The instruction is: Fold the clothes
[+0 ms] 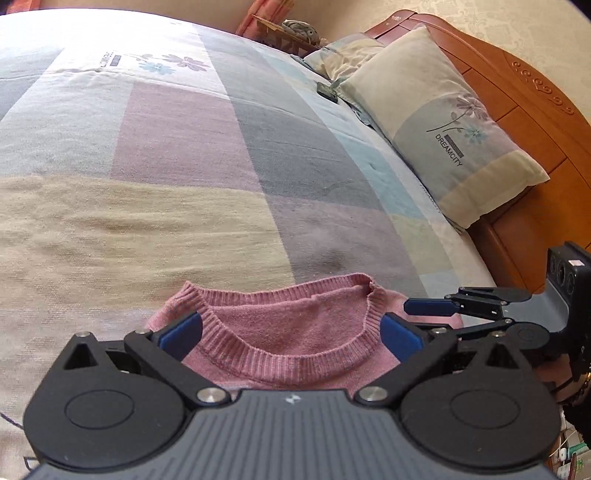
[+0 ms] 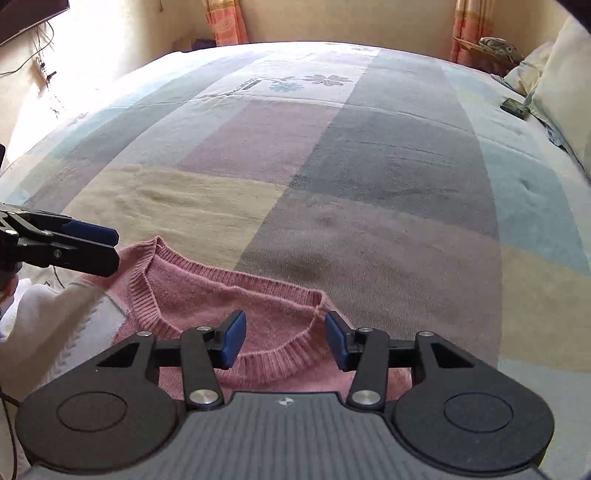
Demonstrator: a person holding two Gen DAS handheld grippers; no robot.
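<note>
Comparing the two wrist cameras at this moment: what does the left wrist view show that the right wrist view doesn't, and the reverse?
Only the left wrist view shows the carved wooden headboard and the whole DREAMCITY pillow.

Only the right wrist view shows the wall cables, a dark screen corner and a white garment beside the sweater.

Both show the pink sweater collar-up on the patchwork bedspread, the small dark object near the pillows, and the left gripper and right gripper, fingers apart.

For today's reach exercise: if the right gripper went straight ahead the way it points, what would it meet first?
Probably the pink sweater, near its ribbed collar, which lies between the open right gripper fingers. Beyond it is only bedspread. Depth is uncertain.
</note>
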